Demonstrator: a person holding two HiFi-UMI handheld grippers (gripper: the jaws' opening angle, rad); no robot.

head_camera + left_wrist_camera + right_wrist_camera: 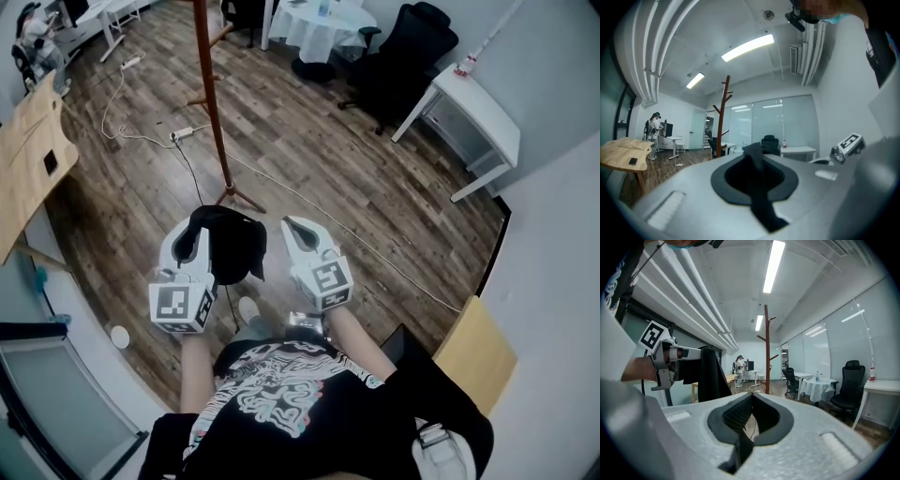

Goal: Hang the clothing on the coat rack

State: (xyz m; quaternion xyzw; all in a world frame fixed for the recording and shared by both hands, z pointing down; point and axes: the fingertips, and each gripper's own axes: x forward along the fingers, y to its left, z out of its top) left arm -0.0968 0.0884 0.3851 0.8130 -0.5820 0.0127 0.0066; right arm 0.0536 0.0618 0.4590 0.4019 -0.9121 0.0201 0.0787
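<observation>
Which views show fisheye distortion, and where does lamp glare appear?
Head view: walls bow outward, light even. Left gripper view: black rounded corners, ceiling lamp glares white, foreground blurred. Right gripper view: black corners too, ceiling strip glares, coat rack looks sharp.

you're in a bright, evenly lit room; ceiling strip lights [747,47] glare white overhead. both gripper views bend and darken at the edges, and your left gripper [755,152] is blurred up close.
</observation>
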